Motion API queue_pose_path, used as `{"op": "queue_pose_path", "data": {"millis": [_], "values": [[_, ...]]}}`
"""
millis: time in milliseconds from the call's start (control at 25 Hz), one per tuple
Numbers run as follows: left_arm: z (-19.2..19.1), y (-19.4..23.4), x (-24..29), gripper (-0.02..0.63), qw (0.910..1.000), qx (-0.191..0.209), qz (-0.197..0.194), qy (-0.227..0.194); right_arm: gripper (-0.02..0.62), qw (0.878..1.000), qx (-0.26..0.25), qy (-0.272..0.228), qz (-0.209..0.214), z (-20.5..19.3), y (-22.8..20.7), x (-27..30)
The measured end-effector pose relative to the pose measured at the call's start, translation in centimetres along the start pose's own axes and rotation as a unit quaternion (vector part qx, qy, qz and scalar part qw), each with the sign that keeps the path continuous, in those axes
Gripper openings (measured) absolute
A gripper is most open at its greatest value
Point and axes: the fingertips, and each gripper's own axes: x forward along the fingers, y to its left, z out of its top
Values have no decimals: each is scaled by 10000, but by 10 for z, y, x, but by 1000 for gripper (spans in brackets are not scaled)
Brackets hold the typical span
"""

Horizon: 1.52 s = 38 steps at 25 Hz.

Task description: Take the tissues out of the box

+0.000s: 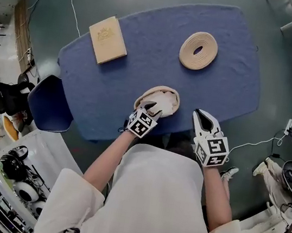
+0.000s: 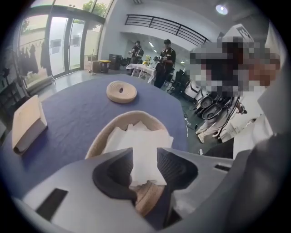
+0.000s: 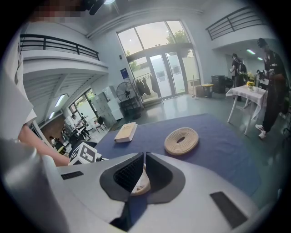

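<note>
A round woven box [image 1: 164, 90] sits at the near edge of the blue table [image 1: 142, 69], with white tissues [image 1: 163, 103] heaped in it. My left gripper [image 1: 153, 108] points down over the box's near side. In the left gripper view the left gripper [image 2: 144, 157] is open, and the tissues [image 2: 141, 139] show in the gap between its fingers above the box's rim [image 2: 101, 135]. My right gripper [image 1: 201, 116] hangs to the right of the box, over the table's edge. In its own view the right gripper [image 3: 144, 157] is shut and holds nothing.
The woven ring-shaped lid [image 1: 186, 51] lies at the far right of the table, and a flat tan box [image 1: 107, 39] at the far left. A blue chair [image 1: 49, 104] stands at the table's left. People [image 2: 164, 57] stand by a white table further back.
</note>
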Motion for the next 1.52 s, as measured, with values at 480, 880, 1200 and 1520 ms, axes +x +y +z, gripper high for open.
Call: {"op": "queue_pose_path", "data": {"millis": [480, 880, 1200, 1520], "values": [[-18, 11, 34, 89, 9947, 407, 632, 700, 41, 9997, 194, 73, -83, -22, 0, -8], [-3, 4, 11, 26, 9975, 274, 566, 318, 40, 9999, 136, 2, -61, -19, -7, -17], [11, -5, -23, 23, 9975, 120, 663, -202, 41, 9999, -37, -78, 112, -7, -1, -22], [29, -13, -75, 23, 9917, -154, 898, -905, 41, 9990, -278, -165, 312, 6, 5, -35]]}}
